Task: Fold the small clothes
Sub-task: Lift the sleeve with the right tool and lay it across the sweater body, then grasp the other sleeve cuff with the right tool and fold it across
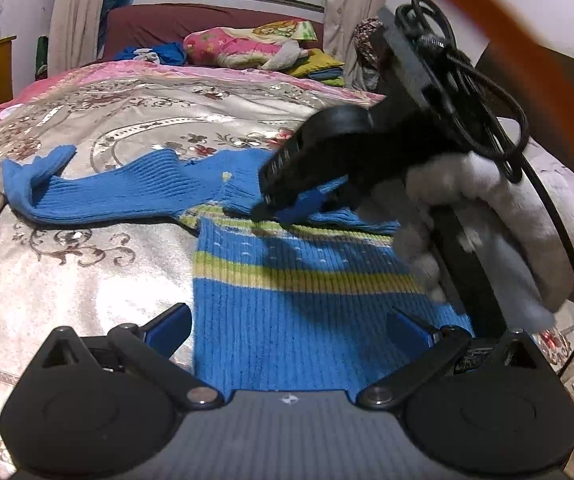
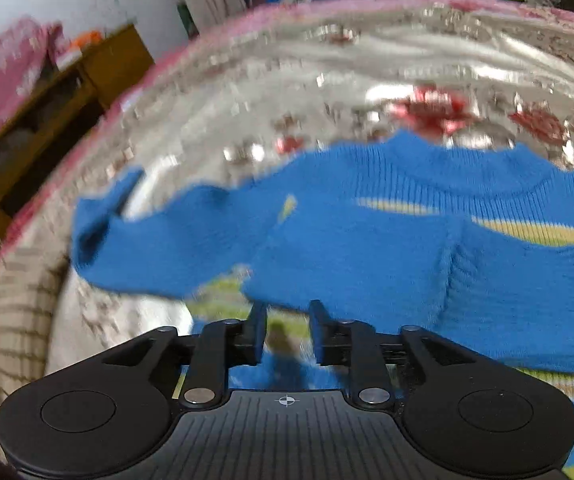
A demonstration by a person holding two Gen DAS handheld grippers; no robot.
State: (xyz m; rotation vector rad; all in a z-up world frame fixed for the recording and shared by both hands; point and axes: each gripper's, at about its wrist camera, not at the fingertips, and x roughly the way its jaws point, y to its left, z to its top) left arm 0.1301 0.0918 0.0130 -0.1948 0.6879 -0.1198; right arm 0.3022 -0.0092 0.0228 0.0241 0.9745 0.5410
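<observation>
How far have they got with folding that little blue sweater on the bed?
Early days. The blue sweater lies spread on the bedspread, and its top part looks turned down over the striped body. In hand: the right tongs appear closed on that top fold. The left tongs hang open over the hem. Left: the long sleeve stretches out sideways, unfolded, and the body needs folding.

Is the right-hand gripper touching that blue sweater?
Touching. The left wrist view shows the right gripper pressed into the blue sweater at its folded sleeve, with no gap visible.
</observation>
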